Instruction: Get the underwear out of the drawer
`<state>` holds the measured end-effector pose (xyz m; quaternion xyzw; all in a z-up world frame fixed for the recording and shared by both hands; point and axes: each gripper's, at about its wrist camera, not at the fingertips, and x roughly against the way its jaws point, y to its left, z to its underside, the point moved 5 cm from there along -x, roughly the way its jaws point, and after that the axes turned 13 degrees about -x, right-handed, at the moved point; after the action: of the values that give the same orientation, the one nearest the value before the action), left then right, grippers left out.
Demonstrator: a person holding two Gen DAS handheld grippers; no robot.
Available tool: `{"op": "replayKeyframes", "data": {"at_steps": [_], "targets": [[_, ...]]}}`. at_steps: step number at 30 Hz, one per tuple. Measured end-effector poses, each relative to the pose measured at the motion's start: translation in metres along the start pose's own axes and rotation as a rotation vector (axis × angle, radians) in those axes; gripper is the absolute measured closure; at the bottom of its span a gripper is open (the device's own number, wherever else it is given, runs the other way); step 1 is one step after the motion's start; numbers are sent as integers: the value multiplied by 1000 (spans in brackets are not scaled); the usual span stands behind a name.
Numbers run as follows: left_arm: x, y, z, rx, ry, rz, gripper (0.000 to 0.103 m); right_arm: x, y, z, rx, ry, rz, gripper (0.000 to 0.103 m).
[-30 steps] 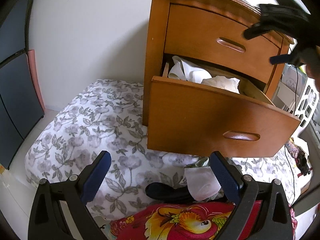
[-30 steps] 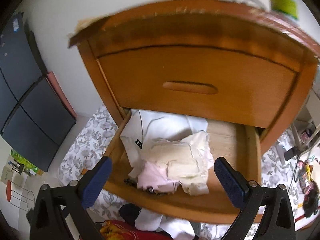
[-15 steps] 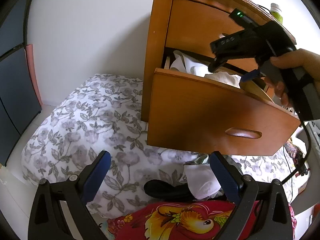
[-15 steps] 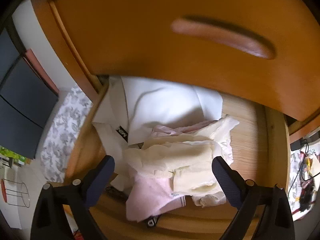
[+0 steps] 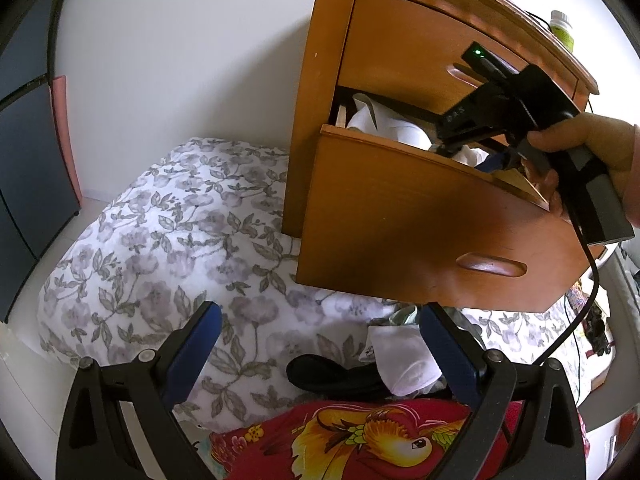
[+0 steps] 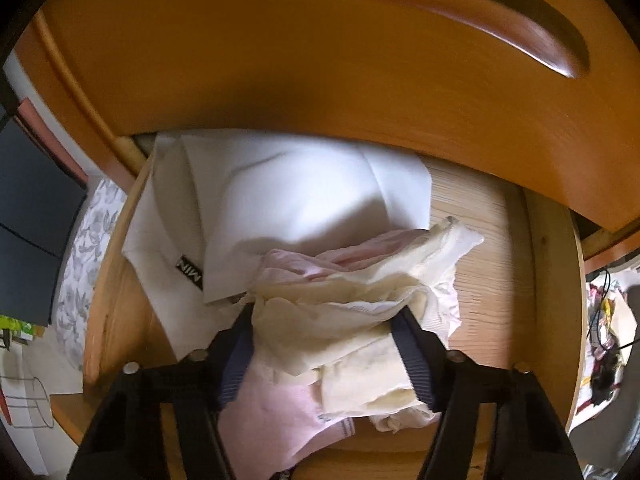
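The lower drawer (image 5: 420, 220) of a wooden nightstand stands pulled out over the bed. Inside lie a folded white garment (image 6: 288, 200), pink underwear (image 6: 272, 412) and crumpled cream underwear (image 6: 332, 316). My right gripper (image 6: 326, 328) points steeply down into the drawer, its jaws closing. The cream underwear is bunched between the pads, which touch it on both sides. In the left wrist view the right gripper (image 5: 472, 152), held by a hand (image 5: 592, 140), dips behind the drawer front, tips hidden. My left gripper (image 5: 320, 344) hangs open and empty over the bed.
The closed upper drawer (image 6: 320, 60) overhangs the open one closely. Floral bedding (image 5: 160, 248) lies under the drawer, with a red bird-print cloth (image 5: 360, 440), a black item (image 5: 328, 372) and a white cloth (image 5: 404, 360) near my left gripper. A dark cabinet (image 5: 24, 160) stands at far left.
My right gripper came down from in front of the upper drawer into the open drawer and narrowed its jaws around the cream underwear, which bunched up. The left gripper stayed put.
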<state>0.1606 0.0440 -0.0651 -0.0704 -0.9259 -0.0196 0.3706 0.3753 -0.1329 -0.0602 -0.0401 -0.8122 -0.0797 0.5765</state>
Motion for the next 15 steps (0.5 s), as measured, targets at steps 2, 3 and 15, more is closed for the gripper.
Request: {"op": "replayKeyframes", "data": {"at_steps": [2,3,15], "targets": [[0,0,0,-2,1,0,4,1,-8,-2,-12,0,-6,48],[0,0,0,-4,1,0,4,2,-10,-3,-16,0,-11,50],[-1,-2,1,-14,14,1,4,23,-38,-7,-39,-81,26,86]]}}
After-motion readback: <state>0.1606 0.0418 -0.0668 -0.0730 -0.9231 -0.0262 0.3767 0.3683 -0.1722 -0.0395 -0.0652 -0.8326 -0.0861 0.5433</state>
